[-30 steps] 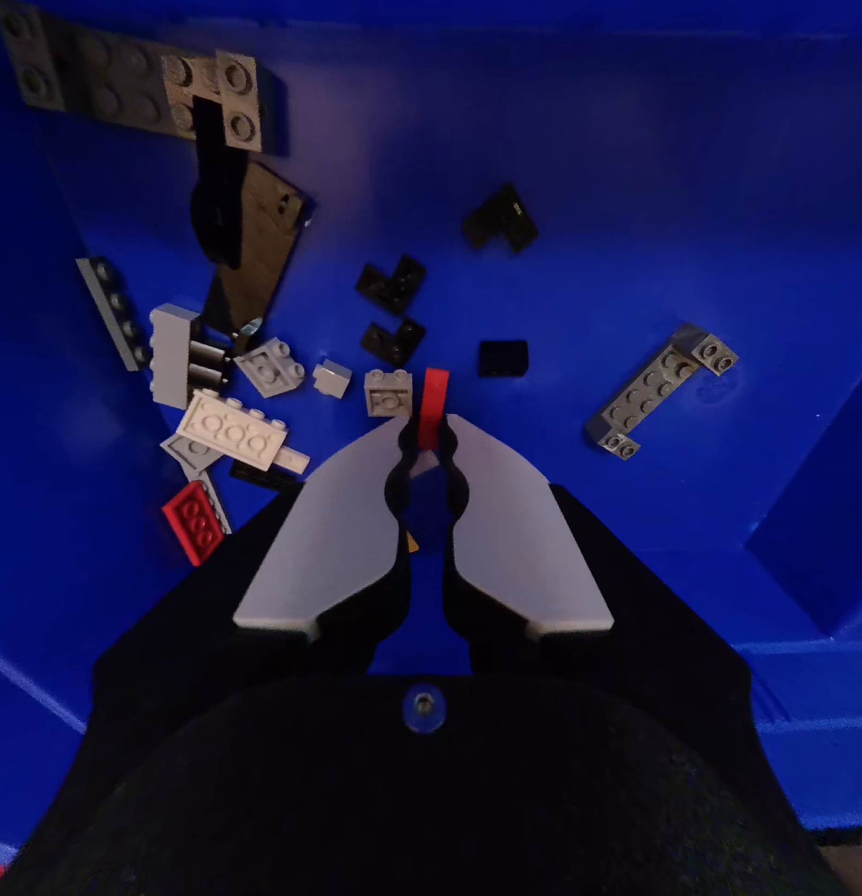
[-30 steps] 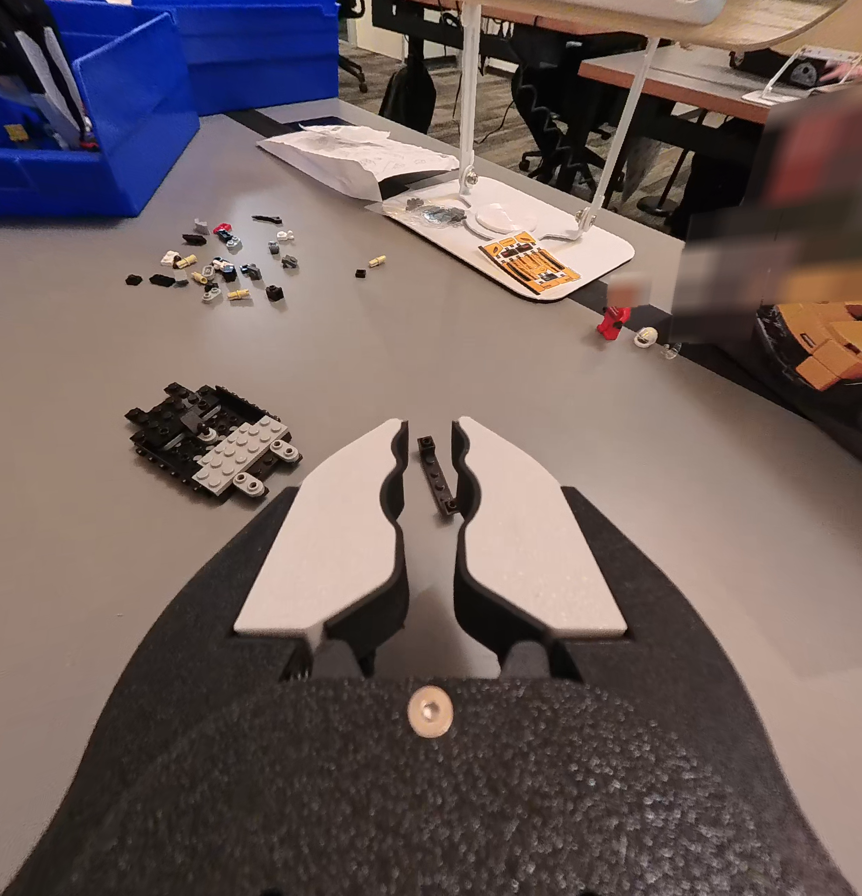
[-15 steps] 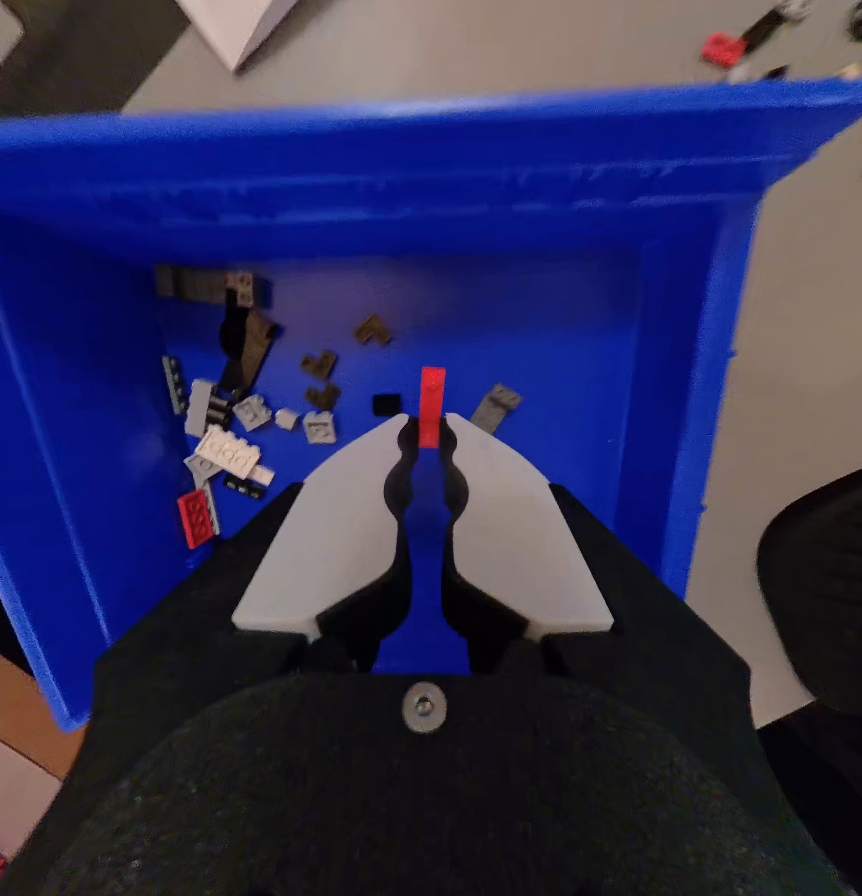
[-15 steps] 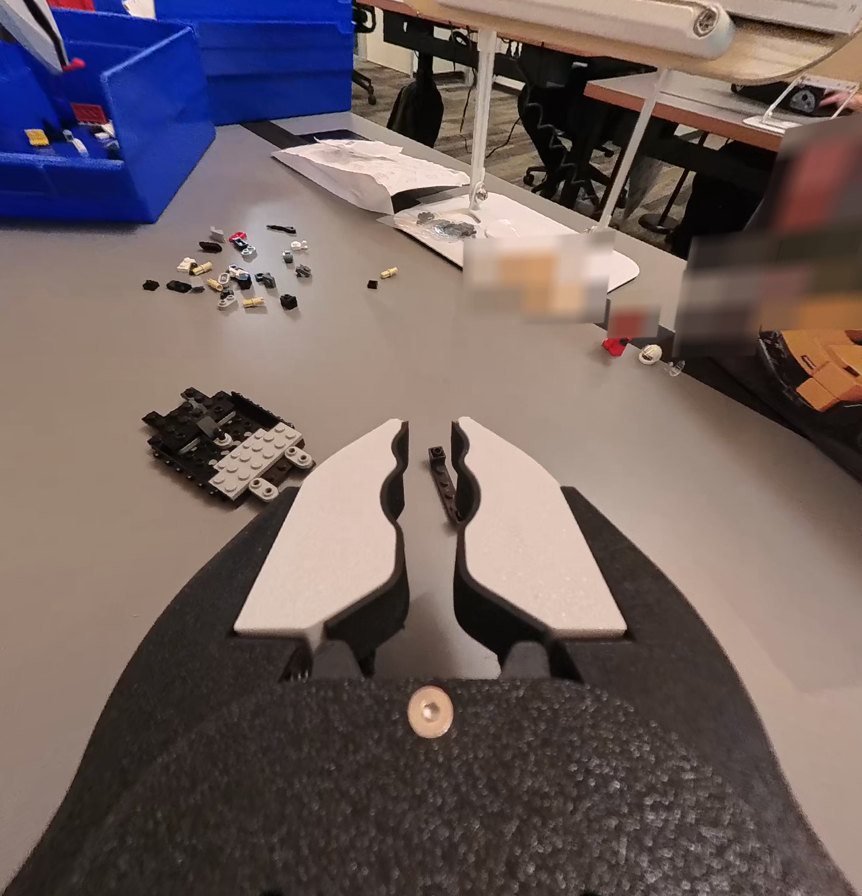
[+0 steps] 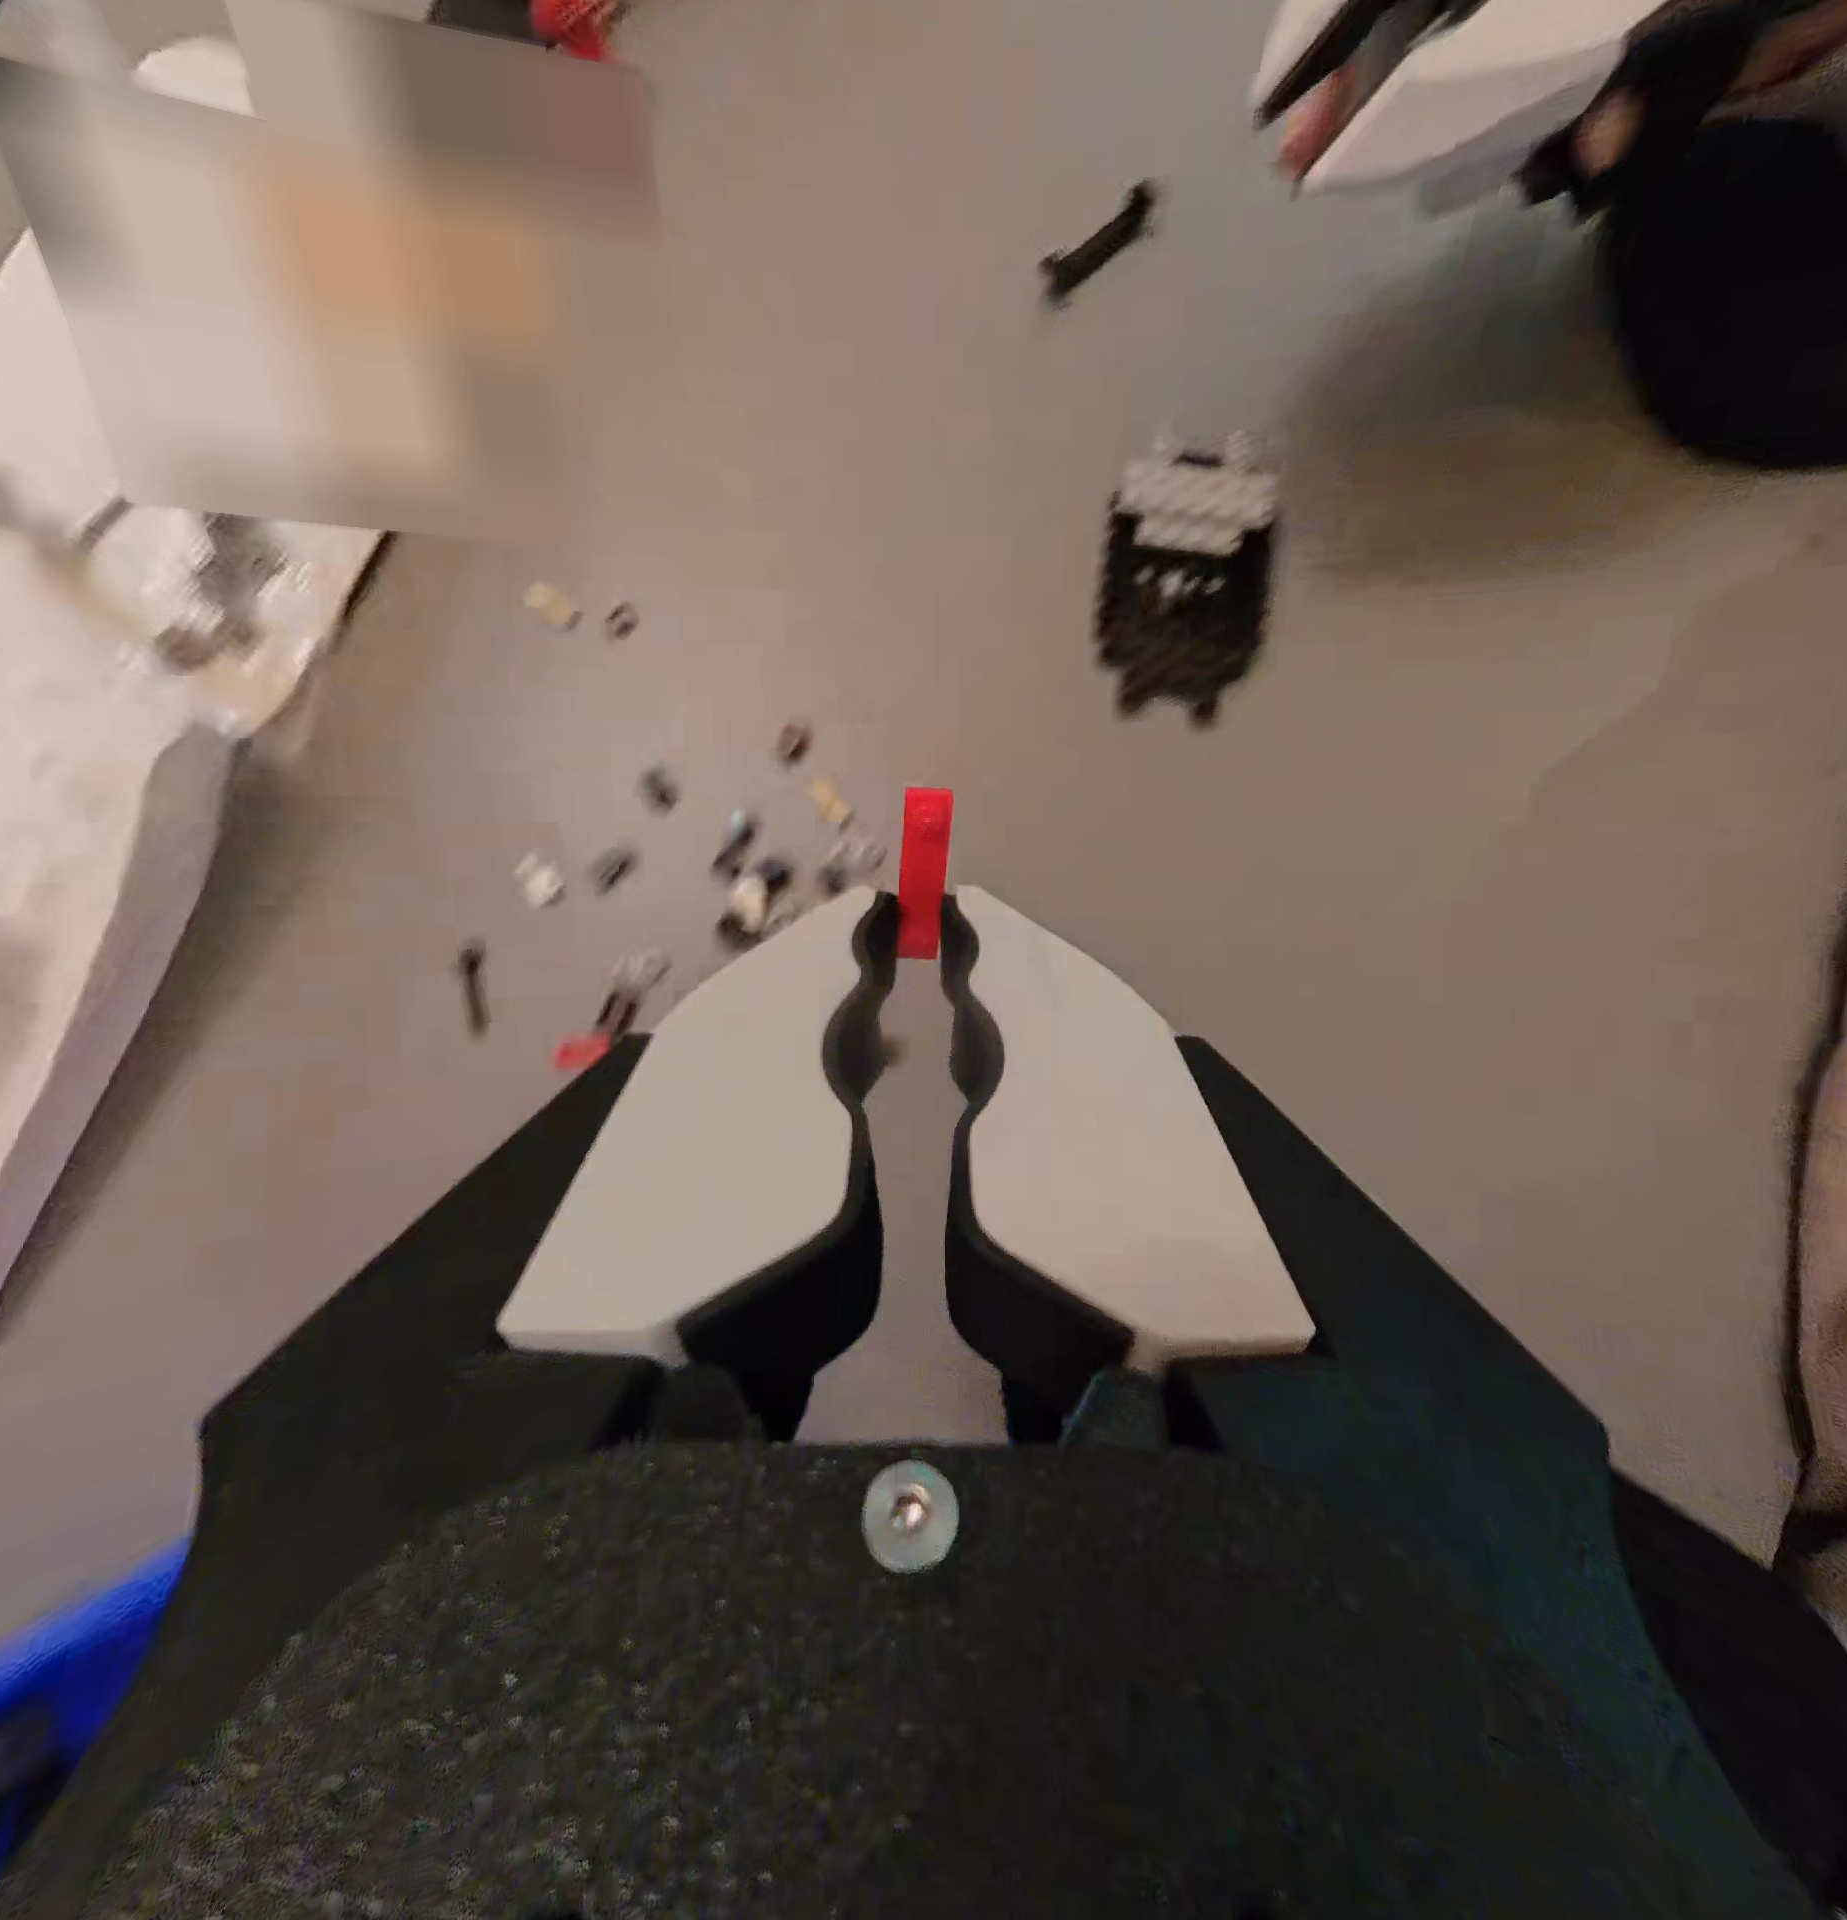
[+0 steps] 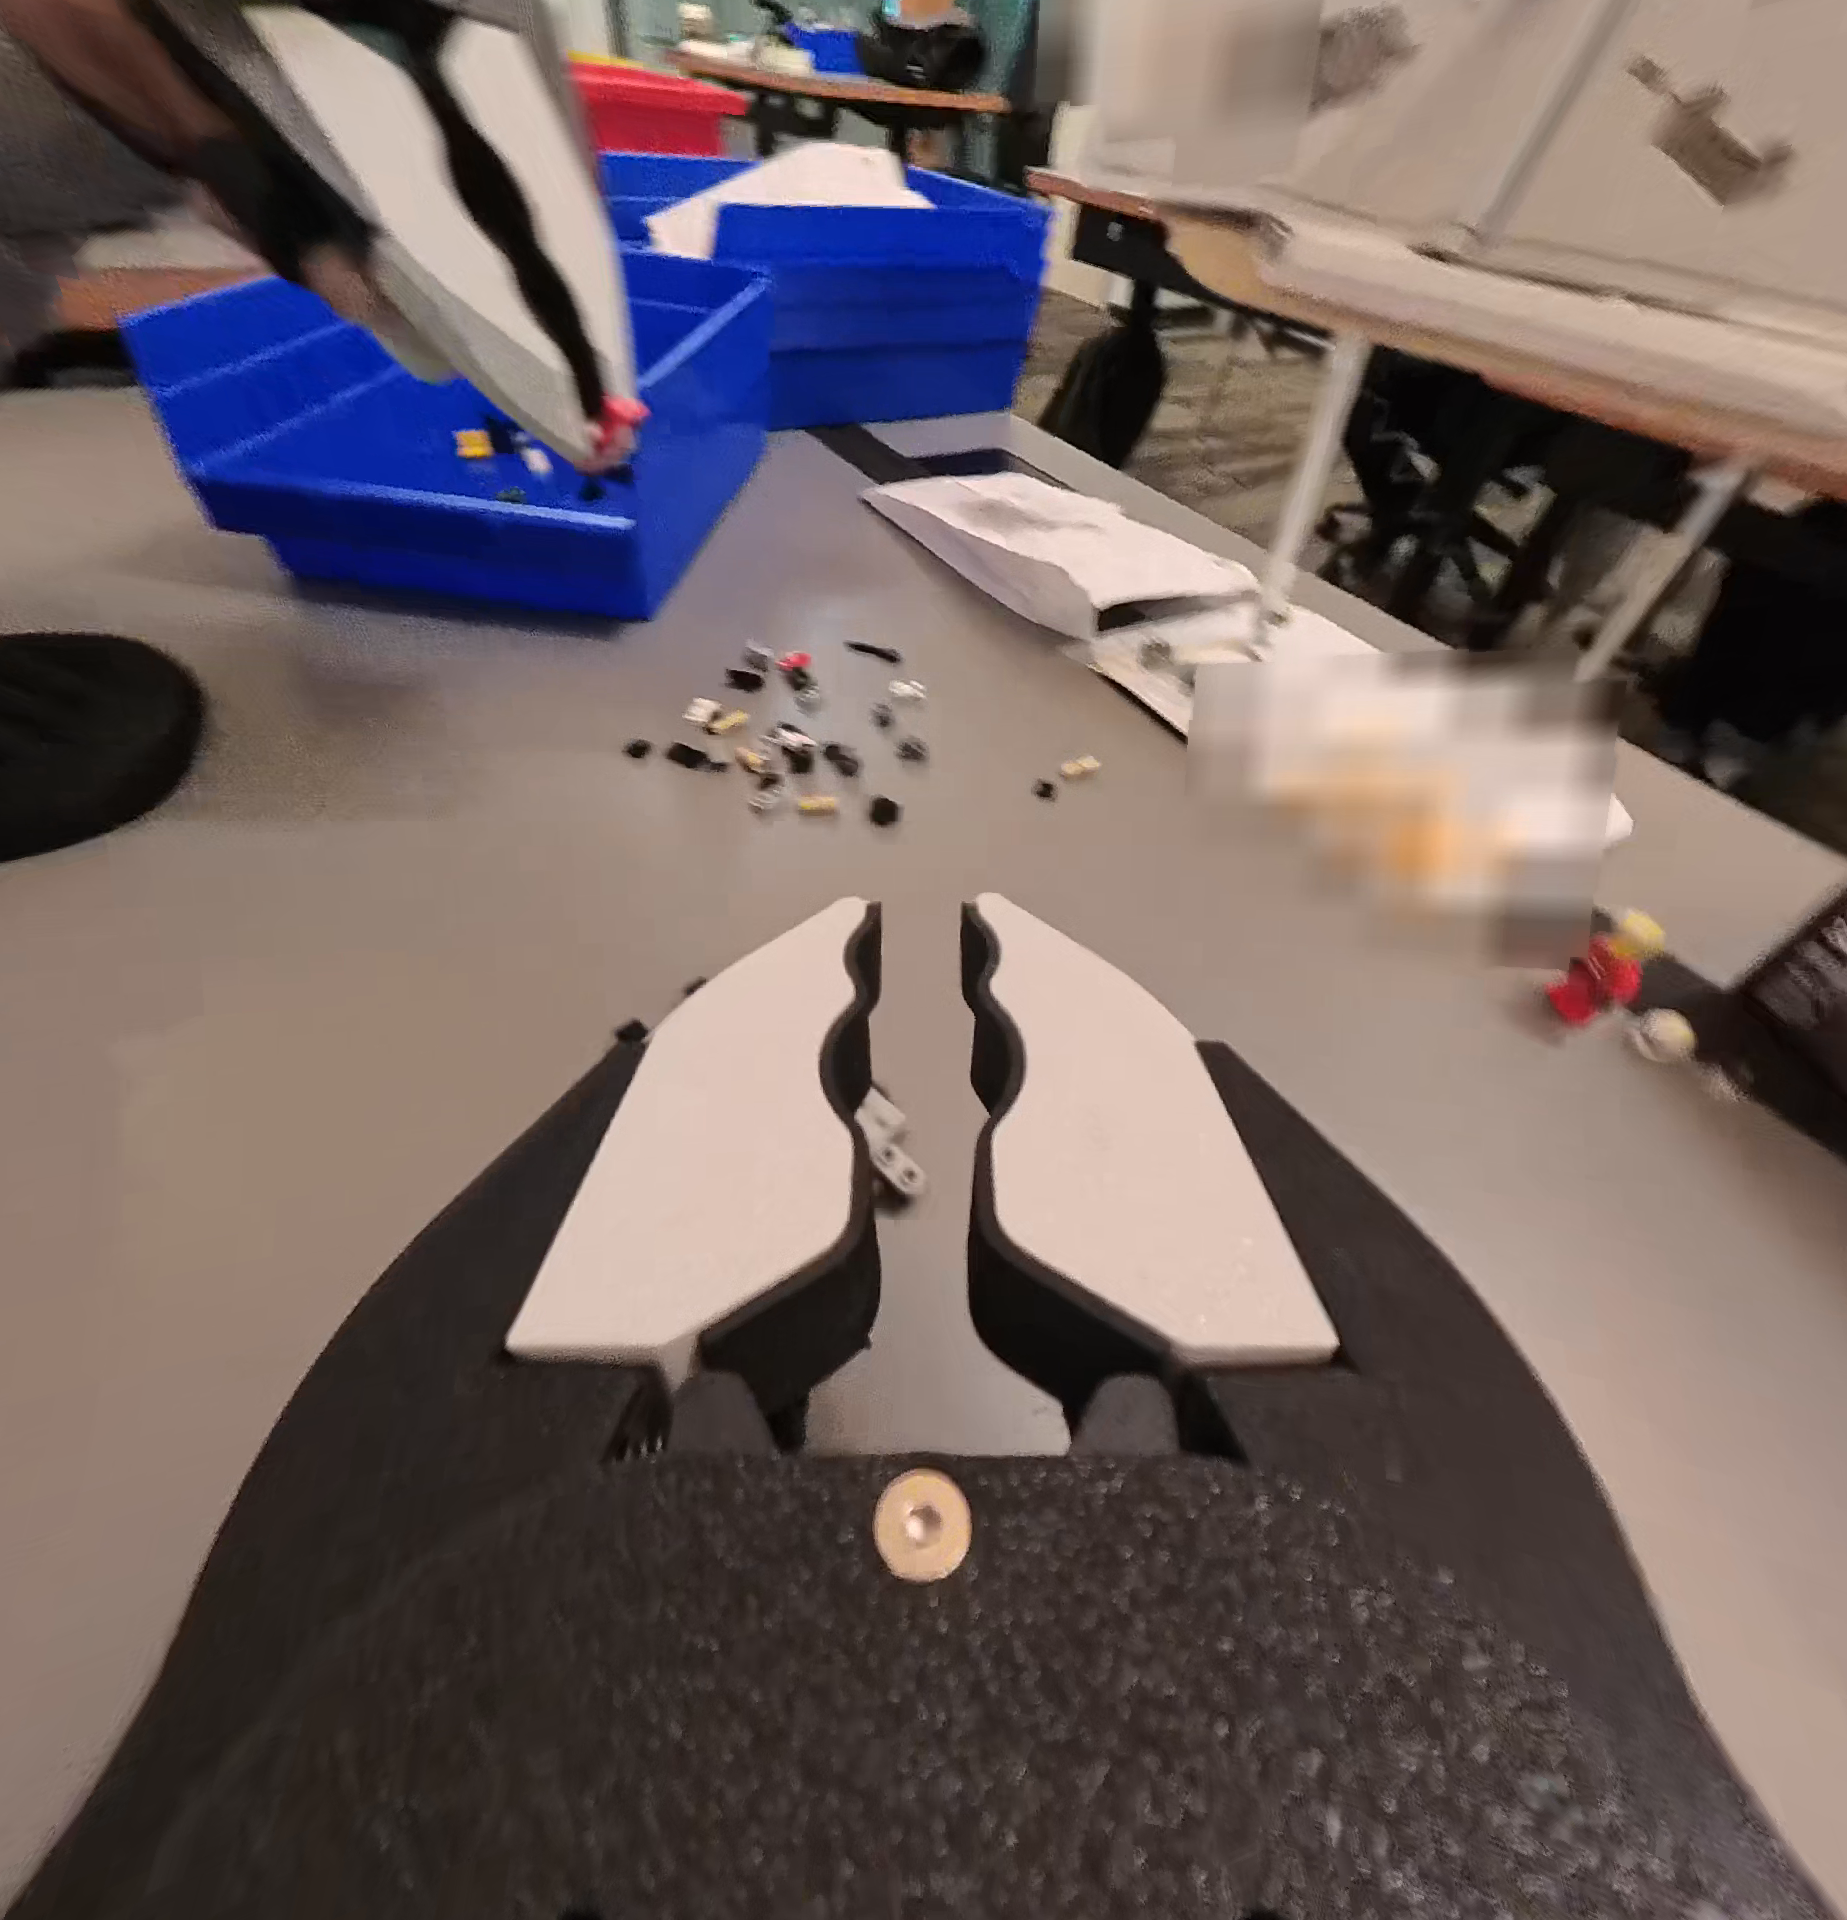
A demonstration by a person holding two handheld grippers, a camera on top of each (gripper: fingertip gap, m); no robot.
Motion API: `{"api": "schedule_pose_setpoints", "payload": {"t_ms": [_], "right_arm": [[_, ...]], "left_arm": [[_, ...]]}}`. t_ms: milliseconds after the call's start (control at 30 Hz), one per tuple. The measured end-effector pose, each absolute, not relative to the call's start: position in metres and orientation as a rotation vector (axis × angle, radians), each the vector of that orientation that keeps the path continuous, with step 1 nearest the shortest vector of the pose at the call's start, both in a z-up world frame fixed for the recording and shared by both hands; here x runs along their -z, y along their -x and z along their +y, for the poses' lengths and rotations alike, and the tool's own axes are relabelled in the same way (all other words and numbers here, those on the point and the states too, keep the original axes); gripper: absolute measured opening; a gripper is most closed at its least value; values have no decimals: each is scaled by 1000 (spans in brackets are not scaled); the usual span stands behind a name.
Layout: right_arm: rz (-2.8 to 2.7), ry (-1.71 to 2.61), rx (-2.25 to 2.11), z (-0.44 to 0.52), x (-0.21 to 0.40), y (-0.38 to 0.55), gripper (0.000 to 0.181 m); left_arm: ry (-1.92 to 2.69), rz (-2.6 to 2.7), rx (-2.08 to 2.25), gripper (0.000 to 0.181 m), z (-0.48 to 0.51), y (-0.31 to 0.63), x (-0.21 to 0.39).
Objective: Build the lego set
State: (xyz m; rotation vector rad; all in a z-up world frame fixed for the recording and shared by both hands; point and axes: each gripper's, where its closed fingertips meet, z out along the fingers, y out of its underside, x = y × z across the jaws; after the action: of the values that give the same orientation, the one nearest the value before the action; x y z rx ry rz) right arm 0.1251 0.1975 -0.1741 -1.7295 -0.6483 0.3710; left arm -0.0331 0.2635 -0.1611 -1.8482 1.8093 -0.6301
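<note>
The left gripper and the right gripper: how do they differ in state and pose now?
The left gripper is shut on a red piece; the right gripper is open and holds nothing. In the right wrist view the left gripper hangs in the air, tips slanting down in front of the blue bin; the right gripper looks out low over the grey table. Both have pale fingers on black bodies.

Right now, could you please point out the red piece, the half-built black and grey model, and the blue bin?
red piece (image 5: 924, 868), left wrist view, its middle above the fingers.
black and grey model (image 5: 1187, 582), left wrist view, its centre.
blue bin (image 6: 462, 525), right wrist view, front wall.
</note>
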Motion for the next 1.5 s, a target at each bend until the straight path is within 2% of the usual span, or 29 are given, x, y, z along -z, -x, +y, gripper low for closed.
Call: {"api": "schedule_pose_setpoints", "payload": {"t_ms": [133, 267, 600, 1000, 1100, 1233, 1300, 1367, 1500], "right_arm": [[-863, 1670, -380, 185, 166, -84, 14], [-1039, 1697, -352, 172, 184, -70, 18], [-1021, 1746, -402, 155, 207, -79, 7], [-581, 2128, -32, 186, 256, -194, 7], [-642, 2176, 16, 186, 266, -195, 8], [-644, 2197, -22, 186, 267, -191, 20], [-647, 2166, -18, 186, 264, -190, 20], [-627, 2111, 5, 188, 256, -190, 20], [-520, 1987, -5, 197, 233, -193, 18]], "left_arm": [[1717, 1966, 751, 8, 215, -22, 175], [1610, 2138, 790, 8, 175, -57, 192], [1526, 2265, 792, 9, 153, -76, 211], [1672, 1679, 850, 16, 210, -63, 217], [1636, 1530, 890, 16, 219, -62, 205], [1587, 1360, 864, 13, 241, -57, 191], [1566, 1254, 847, 10, 255, -52, 181], [1556, 1113, 771, 0, 281, -43, 165], [1524, 824, 594, 0, 348, -20, 120]]}}
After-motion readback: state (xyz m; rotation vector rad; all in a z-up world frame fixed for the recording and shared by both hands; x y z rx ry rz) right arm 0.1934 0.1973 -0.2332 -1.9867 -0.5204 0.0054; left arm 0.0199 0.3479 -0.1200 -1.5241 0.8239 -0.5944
